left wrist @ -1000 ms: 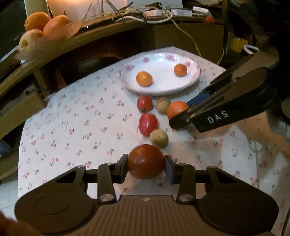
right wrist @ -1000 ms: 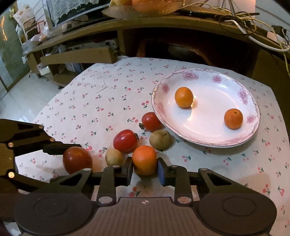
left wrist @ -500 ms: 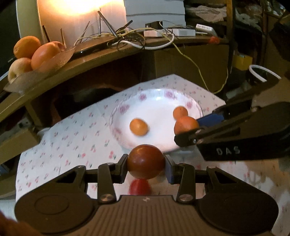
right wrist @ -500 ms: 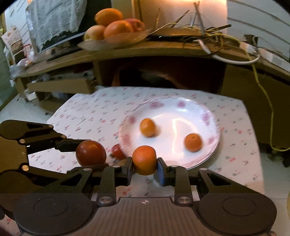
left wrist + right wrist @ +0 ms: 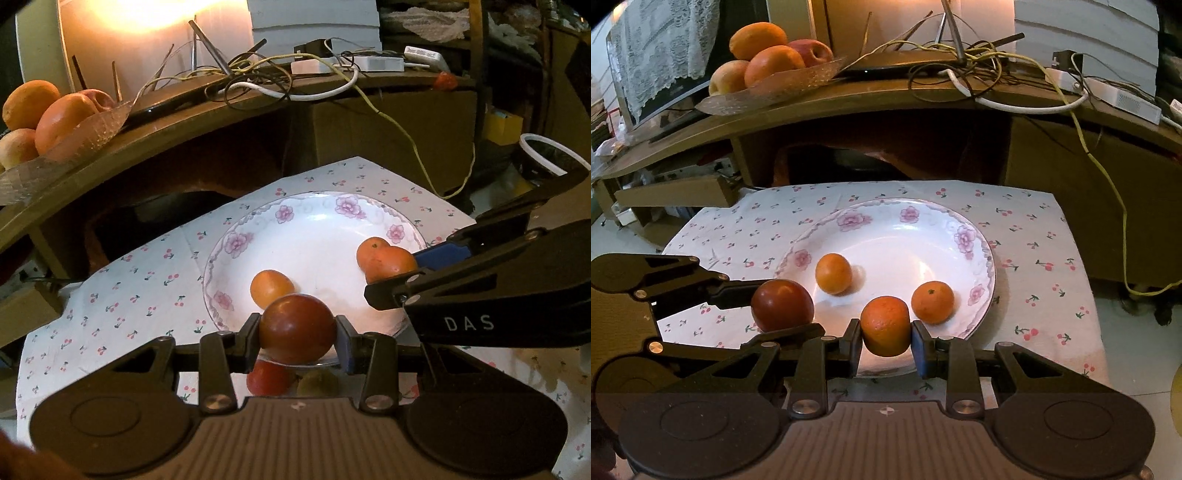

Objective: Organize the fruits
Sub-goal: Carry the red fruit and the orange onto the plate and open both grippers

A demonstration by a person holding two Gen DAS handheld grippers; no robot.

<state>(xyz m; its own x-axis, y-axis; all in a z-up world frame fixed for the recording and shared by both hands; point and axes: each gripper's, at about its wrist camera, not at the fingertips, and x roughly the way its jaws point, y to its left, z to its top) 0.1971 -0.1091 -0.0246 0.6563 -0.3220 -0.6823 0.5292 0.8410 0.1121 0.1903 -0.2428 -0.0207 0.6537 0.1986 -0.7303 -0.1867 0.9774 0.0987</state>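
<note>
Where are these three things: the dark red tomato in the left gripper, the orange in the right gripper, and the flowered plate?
dark red tomato [image 5: 297, 326], left wrist view, middle of its front.
orange [image 5: 885, 325], right wrist view, middle of its peel.
flowered plate [image 5: 966, 236], right wrist view, far right rim.

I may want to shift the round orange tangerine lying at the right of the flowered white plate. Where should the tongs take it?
Grip the round orange tangerine across its widest middle, coming from above. Its stem dimple faces up, so it sits stably, and the flowered white plate is bare behind it; probably keep clear of the held fruit in front.
</note>
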